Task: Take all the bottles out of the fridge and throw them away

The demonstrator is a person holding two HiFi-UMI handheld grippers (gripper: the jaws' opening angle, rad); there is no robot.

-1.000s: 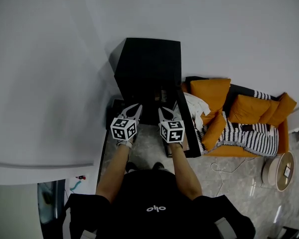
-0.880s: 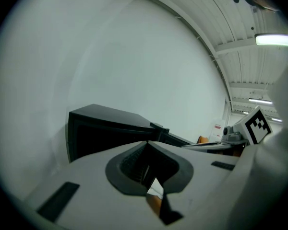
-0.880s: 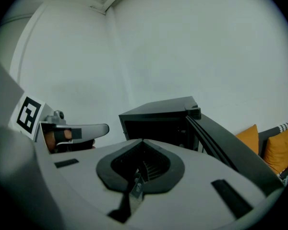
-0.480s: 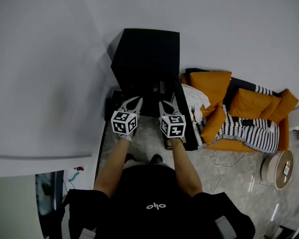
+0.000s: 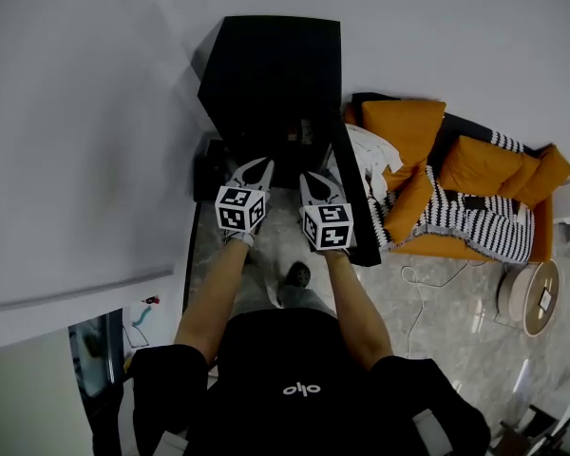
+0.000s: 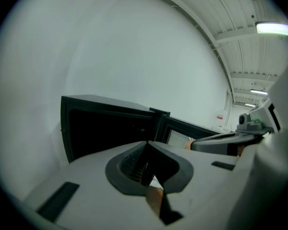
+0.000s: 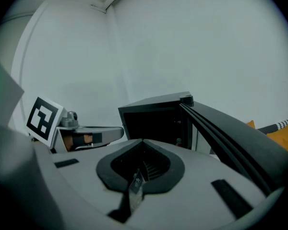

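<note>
Both my grippers are closed with nothing in them. In the left gripper view the left gripper has its jaws pressed together, and the right gripper view shows the right gripper the same. From the head view, the left gripper and right gripper sit side by side, just apart, both pointing into the fridge. It stands straight ahead of both sets of jaws with its dark cavity open to them. Its door is swung out and runs along the outer side of the right jaws, close beside them. Inside, ahead of the right jaws on the door side, I can see a few small shapes. The cavity is too dark for me to say whether they are bottles. Beyond the door, well off to the right of the right jaws, is a sofa with orange cushions.
</note>
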